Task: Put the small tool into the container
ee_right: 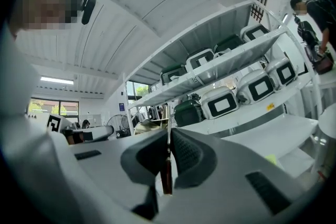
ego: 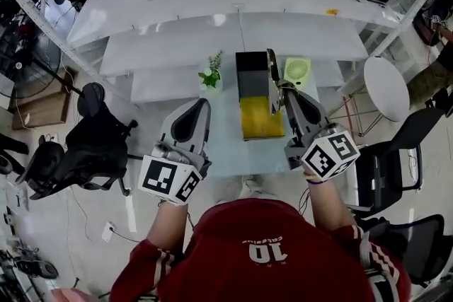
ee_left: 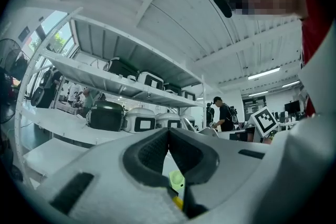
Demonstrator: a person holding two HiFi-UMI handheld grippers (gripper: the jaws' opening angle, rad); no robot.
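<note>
The right claw point(ee_right: 169, 139) is clamped shut on the small tool point(ee_right: 166, 178), its thin shaft held upright at the black-and-yellow container's point(ego: 260, 120) right edge on the desk point(ego: 221, 145), apparently ready to lower in. The left claw point(ee_left: 168, 134) hangs closed and empty, near left.

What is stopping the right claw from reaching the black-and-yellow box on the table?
Probably nothing, so yes. The right claw, shut on a thin tool, hangs close beside the box in the head view, with nothing visible between them.
</note>
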